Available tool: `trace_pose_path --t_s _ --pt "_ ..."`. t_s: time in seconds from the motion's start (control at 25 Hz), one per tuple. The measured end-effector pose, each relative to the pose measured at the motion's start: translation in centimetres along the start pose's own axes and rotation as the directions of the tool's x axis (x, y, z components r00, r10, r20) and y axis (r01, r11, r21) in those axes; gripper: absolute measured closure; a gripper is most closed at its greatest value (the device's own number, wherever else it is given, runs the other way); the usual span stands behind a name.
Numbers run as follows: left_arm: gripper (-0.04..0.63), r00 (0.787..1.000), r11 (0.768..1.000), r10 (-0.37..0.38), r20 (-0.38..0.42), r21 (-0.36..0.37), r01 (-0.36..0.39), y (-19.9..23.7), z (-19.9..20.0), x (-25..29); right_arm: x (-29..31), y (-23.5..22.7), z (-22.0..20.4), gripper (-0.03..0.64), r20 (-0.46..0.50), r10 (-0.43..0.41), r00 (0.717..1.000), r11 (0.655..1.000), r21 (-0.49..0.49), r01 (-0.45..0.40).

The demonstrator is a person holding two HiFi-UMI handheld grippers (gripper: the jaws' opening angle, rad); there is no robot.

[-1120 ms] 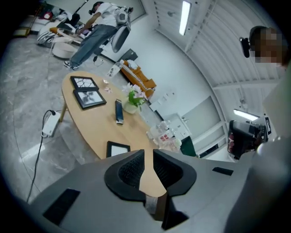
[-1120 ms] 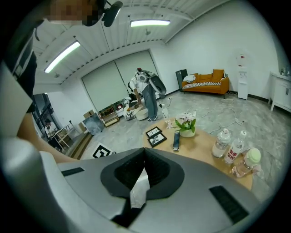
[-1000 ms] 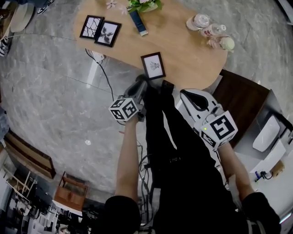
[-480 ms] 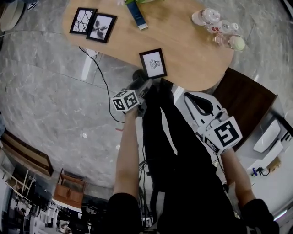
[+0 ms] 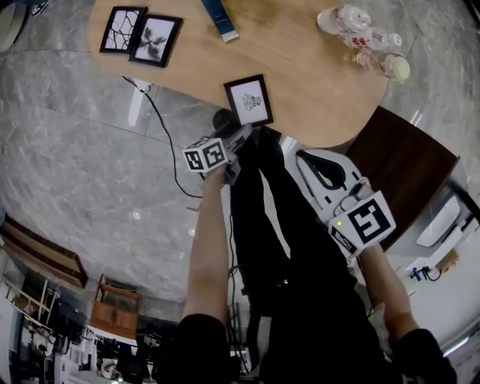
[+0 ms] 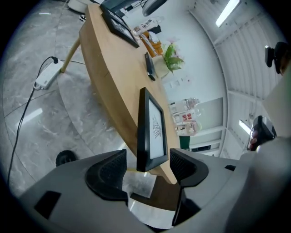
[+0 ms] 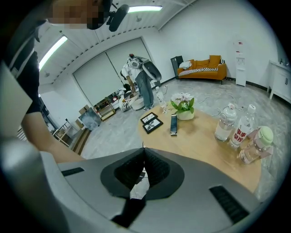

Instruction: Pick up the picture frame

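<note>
The black picture frame (image 5: 249,100) with a small leaf drawing lies at the near edge of the wooden table (image 5: 300,67). My left gripper (image 5: 241,136) is right in front of it, with its jaws opening. In the left gripper view the frame (image 6: 152,132) shows between the two pads of the left gripper (image 6: 148,163), with a gap on each side. My right gripper (image 5: 306,155) hangs lower right, off the table, shut with nothing in it. The right gripper view shows its pads (image 7: 144,152) meeting.
Two more black frames (image 5: 142,37) lie at the table's far left, next to a blue tube (image 5: 220,19). Several bottles (image 5: 367,41) stand at the far right. A cable and power strip (image 5: 139,105) lie on the marble floor. A dark wooden cabinet (image 5: 405,172) stands right.
My left gripper has come closer to the frame at the table's near edge. The right gripper has shifted only a little.
</note>
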State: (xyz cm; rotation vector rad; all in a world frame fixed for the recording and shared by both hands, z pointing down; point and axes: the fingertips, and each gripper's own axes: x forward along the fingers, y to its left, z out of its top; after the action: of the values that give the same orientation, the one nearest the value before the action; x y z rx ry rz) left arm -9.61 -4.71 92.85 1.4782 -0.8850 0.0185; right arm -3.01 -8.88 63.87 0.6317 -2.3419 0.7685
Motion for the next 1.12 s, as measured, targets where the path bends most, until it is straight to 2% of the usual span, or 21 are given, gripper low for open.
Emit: trace_pose_path --t_s 0.24,0.4,0.52,0.6,0.96,1.12 --pt "0.333 0.999 0.999 -0.03 -0.015 -0.02 0.03 0.3 -0.2 1.0 0.9 0.3 -0.6 0.604 -0.023 0.004 1.0 1.0 0.017 -0.004" --pt "0.393 0.999 1.0 -0.015 -0.032 -0.019 0.014 0.6 -0.6 1.0 1.0 0.5 -0.8 0.604 -0.026 0.005 1.0 1.0 0.014 -0.004" --pt "0.405 0.999 1.0 -0.016 -0.034 -0.014 0.015 0.6 -0.7 1.1 0.9 0.5 -0.8 0.604 -0.026 0.002 1.0 1.0 0.014 -0.002" --pt "0.438 0.999 1.0 -0.018 -0.037 -0.007 0.018 0.3 -0.7 1.0 0.7 0.6 -0.8 0.604 -0.028 0.0 1.0 1.0 0.016 0.0" --pt "0.47 0.999 1.0 0.005 -0.042 -0.005 -0.005 -0.8 -1.0 -0.3 -0.8 0.9 0.2 0.604 -0.005 -0.014 1.0 1.0 0.01 0.014" --pt "0.507 0.999 1.0 -0.013 -0.031 -0.002 0.013 -2.6 -0.9 -1.5 -2.2 1.3 1.2 0.604 0.019 -0.022 1.0 1.0 0.005 0.022"
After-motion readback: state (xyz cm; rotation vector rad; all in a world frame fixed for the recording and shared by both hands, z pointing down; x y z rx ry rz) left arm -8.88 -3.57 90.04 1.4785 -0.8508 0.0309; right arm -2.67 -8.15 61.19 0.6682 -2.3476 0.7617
